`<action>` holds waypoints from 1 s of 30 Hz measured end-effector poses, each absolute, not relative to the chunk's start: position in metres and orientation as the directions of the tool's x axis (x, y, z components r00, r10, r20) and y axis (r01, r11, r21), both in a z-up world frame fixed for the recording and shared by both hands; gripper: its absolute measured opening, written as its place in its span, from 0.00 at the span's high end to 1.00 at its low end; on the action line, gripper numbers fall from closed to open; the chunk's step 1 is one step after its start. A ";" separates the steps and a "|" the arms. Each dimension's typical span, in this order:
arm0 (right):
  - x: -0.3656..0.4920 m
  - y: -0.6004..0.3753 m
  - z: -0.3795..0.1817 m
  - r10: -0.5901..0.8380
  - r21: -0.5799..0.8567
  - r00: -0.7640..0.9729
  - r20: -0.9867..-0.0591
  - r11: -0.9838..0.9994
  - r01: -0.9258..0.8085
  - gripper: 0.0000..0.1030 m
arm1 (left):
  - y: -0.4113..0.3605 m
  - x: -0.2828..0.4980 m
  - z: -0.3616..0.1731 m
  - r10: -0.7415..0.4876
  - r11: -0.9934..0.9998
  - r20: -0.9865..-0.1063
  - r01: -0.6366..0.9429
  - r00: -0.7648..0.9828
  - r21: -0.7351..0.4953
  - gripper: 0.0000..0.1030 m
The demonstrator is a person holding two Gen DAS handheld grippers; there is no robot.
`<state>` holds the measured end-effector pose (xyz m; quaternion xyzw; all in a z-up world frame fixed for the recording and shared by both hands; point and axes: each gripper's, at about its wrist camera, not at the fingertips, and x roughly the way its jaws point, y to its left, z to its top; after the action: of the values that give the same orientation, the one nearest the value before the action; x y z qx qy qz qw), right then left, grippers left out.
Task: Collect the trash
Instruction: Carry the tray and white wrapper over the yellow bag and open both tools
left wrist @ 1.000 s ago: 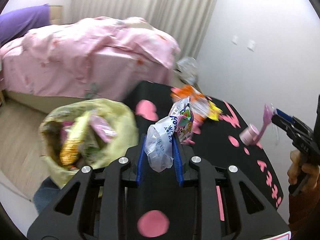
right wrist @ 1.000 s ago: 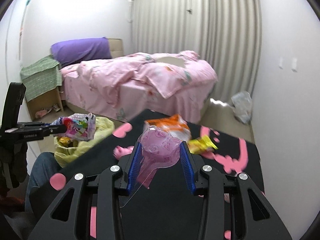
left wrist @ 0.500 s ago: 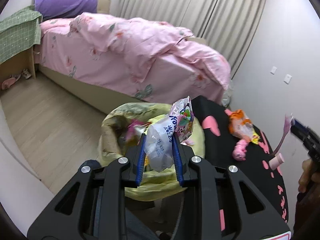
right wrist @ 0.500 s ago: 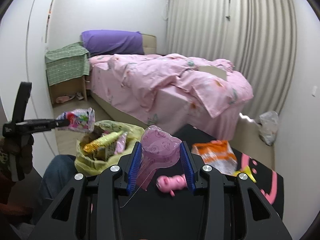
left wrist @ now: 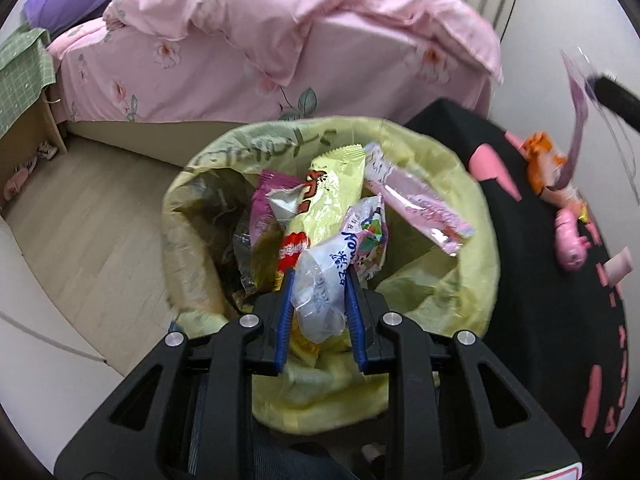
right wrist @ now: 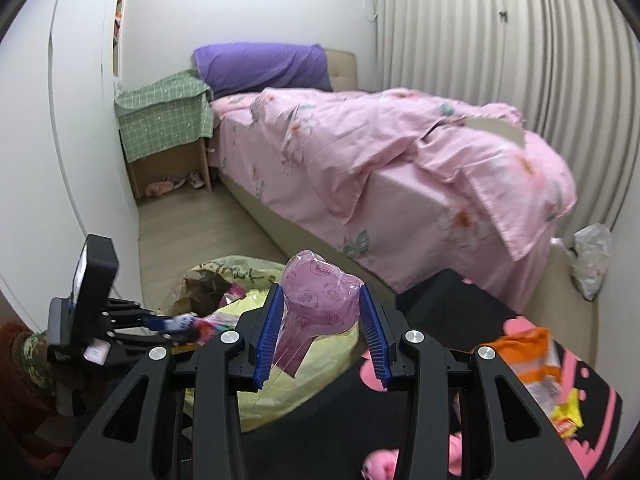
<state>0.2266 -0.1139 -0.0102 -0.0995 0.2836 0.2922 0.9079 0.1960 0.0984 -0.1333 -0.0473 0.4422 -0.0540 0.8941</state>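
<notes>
— Left tongs (left wrist: 320,300) are clamped on a clear wrapper (left wrist: 324,280), held right above the yellow bag (left wrist: 460,240). Which step is judged in hand?
— Dropping. Right tongs (right wrist: 320,332), gripping a pink wrapper (right wrist: 316,300), are held beside the bag; release is needed next.

— What's ahead of the tools?
— A bed (right wrist: 400,168) under a rumpled pink floral duvet (left wrist: 280,28), with a purple pillow (right wrist: 260,66) at its far end against a white wall (right wrist: 240,0).
— And to the left of it?
— A small wooden bedside stand (right wrist: 168,164) draped in green checked cloth (right wrist: 164,120), on pale wood flooring (left wrist: 92,208). Pleated curtains (right wrist: 500,40) hang on the right.
</notes>
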 end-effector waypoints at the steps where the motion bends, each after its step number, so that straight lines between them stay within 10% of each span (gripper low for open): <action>1: 0.230 -0.112 -0.013 0.476 -0.012 0.662 -0.579 0.807 -0.591 0.63 | 0.098 0.200 -0.137 -0.135 0.990 -0.790 0.051 0.598 -0.130 0.78; 30: 0.279 -0.045 -0.107 0.541 0.170 0.437 -0.719 0.746 -0.644 0.55 | 0.167 0.186 -0.113 -0.142 0.942 -0.705 -0.125 0.695 -0.313 0.54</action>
<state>0.2791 -0.0454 -0.1074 -0.0648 0.3983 0.3506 0.8451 0.1858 0.1668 -0.1127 -0.1709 0.3904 -0.0048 0.9046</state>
